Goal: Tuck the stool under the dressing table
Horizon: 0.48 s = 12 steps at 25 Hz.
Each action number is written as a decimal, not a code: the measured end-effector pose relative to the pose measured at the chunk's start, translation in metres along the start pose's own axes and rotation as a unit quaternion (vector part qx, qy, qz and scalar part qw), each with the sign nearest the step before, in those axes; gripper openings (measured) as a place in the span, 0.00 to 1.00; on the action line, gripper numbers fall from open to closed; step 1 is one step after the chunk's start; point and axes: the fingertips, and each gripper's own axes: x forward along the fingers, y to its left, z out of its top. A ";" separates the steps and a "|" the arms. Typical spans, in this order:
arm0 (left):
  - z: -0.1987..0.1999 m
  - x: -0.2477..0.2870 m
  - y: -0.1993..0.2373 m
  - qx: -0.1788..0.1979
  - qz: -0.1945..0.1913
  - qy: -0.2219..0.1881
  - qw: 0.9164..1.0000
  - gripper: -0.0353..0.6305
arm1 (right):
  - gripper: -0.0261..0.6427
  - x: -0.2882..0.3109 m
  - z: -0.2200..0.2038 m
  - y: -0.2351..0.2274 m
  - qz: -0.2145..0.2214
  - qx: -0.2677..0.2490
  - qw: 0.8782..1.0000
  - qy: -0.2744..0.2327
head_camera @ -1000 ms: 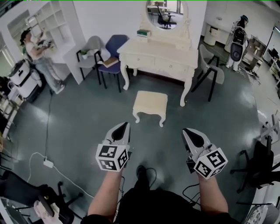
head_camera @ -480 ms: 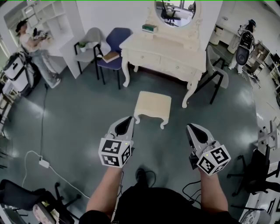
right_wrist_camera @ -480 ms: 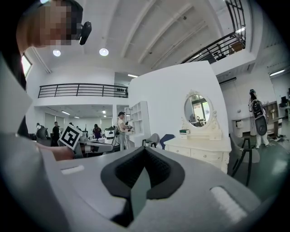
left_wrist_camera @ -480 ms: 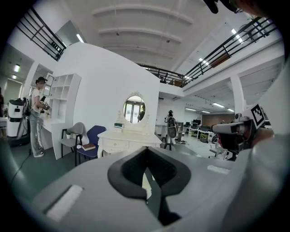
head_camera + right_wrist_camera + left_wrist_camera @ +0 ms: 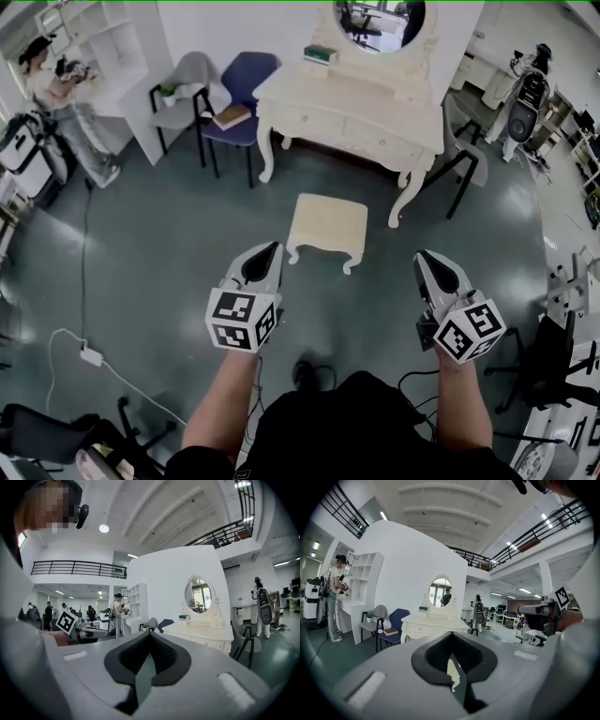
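An open lab hall: mezzanine railing [image 5: 79, 568], office chair [image 5: 555, 361], staged dressing table [image 5: 356, 105].

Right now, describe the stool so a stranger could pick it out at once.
Find the cream dressing table with the oval mirror against the white wall. The stool stands on the grey floor in front of it. It is the only low, backless seat, cream with curved legs, unlike the blue chair beside the table.

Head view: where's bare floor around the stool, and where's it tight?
Bare: grey floor between the cream curved-leg stool and cream carved dressing table, under the table, and left of the stool. Crowded: blue chair at the table's left, grey chair at its right.
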 end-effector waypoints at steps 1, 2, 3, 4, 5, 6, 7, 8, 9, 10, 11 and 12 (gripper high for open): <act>-0.001 0.001 0.002 -0.002 0.000 0.000 1.000 0.08 | 0.04 0.003 -0.002 0.001 0.002 0.000 1.000 0.003; -0.002 0.002 0.003 -0.002 0.000 0.001 1.000 0.08 | 0.04 0.005 -0.004 0.001 0.003 0.000 1.000 0.006; -0.003 0.005 0.003 -0.002 0.000 0.002 1.000 0.08 | 0.04 0.007 -0.005 0.000 0.004 0.000 1.000 0.009; -0.004 0.008 0.004 -0.002 0.000 0.003 1.000 0.08 | 0.04 0.010 -0.006 -0.001 0.006 0.000 1.000 0.009; -0.004 0.011 0.005 -0.003 0.000 0.004 1.000 0.08 | 0.04 0.012 -0.007 -0.003 0.008 0.002 1.000 0.008; -0.004 0.015 0.006 -0.003 0.000 0.006 1.000 0.08 | 0.04 0.016 -0.008 -0.005 0.010 0.004 1.000 0.008; -0.005 0.018 0.006 -0.003 0.001 0.008 1.000 0.08 | 0.04 0.019 -0.009 -0.008 0.013 0.006 1.000 0.008; -0.005 0.022 0.007 -0.002 0.001 0.011 1.000 0.08 | 0.04 0.024 -0.010 -0.011 0.015 0.008 1.000 0.009; -0.005 0.026 0.008 0.000 0.002 0.014 1.000 0.08 | 0.04 0.029 -0.011 -0.014 0.018 0.010 1.000 0.009; -0.004 0.031 0.009 0.002 0.004 0.016 1.000 0.08 | 0.04 0.034 -0.013 -0.018 0.020 0.013 1.000 0.009; -0.004 0.035 0.010 0.004 0.005 0.018 1.000 0.08 | 0.04 0.040 -0.014 -0.022 0.023 0.017 1.000 0.009; -0.003 0.040 0.012 0.005 0.007 0.020 1.000 0.08 | 0.04 0.046 -0.015 -0.027 0.025 0.020 0.999 0.008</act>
